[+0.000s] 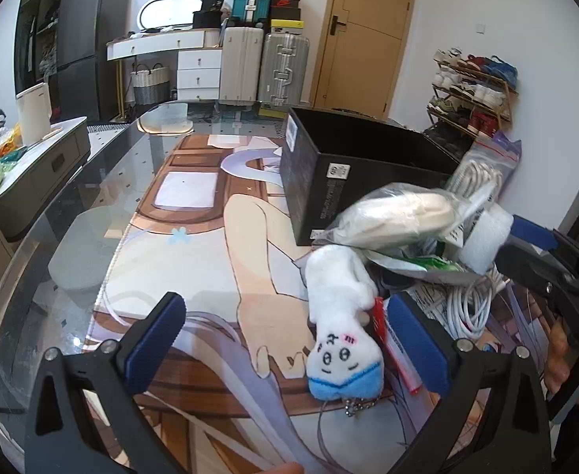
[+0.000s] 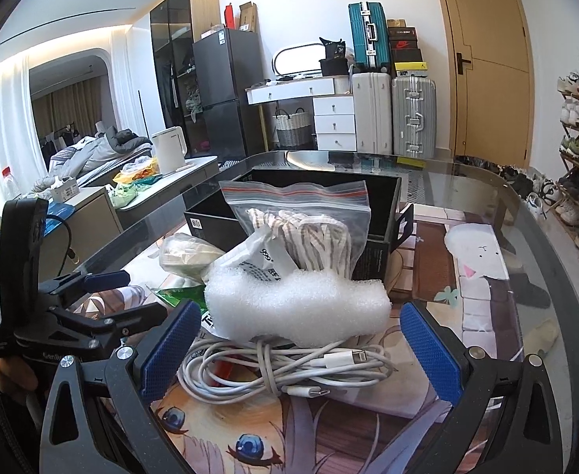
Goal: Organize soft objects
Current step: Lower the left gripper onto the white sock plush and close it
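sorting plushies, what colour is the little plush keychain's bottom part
Light blue on the white plush keychain, clearest in the left wrist view.

Your glass table (image 2: pixel 498 193) w/ printed anime mat (image 1: pixel 194 213): black open box (image 1: pixel 328 181), white plush toy (image 1: pixel 338 316), coiled white cable (image 2: pixel 285 367).

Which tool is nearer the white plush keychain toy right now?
Left. The left tool is open with the plush toy lying between its fingers, untouched. The right tool is open farther off, over the white foam piece and coiled cable.
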Motion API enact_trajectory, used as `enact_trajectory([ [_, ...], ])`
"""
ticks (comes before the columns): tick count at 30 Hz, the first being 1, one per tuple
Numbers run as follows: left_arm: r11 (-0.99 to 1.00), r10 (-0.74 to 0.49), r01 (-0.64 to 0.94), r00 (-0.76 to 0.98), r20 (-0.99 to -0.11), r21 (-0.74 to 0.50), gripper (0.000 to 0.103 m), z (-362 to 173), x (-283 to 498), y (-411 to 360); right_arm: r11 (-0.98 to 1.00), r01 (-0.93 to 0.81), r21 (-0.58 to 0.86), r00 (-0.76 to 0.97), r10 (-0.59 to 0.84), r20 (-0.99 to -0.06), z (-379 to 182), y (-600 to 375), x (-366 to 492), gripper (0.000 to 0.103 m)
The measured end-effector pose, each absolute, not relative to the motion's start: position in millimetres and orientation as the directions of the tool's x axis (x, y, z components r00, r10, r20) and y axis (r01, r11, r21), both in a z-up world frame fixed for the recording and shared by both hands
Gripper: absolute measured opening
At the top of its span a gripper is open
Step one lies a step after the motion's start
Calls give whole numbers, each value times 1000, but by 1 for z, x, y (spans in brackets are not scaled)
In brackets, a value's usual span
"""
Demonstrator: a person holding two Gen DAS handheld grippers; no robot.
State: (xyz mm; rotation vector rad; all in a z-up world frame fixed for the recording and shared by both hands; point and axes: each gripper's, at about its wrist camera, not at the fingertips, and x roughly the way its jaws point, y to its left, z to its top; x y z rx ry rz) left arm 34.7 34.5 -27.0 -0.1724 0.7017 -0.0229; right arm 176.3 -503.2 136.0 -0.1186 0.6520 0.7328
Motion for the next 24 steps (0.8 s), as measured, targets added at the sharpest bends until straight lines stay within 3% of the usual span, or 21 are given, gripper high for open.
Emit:
enact_trajectory([
  [10, 989, -100, -2, 735, -670, -150, 78, -30, 43, 29, 749, -652, 118, 563, 582, -587, 137, -505, 179, 102],
  [15, 989, -127, 40, 721, -681, -142, 59, -31, 42, 22, 747, -654, 116, 561, 582, -589, 136, -502, 179, 102],
  [19, 982, -179, 83, 712, -679, -171, 31, -30, 40, 19, 748, -654, 111, 556, 576, -599, 135, -498, 182, 102],
  [24, 982, -181, 96, 716, -674, -162, 26, -28, 36, 16, 747, -656, 110, 549, 572, -609, 134, -495, 183, 102],
])
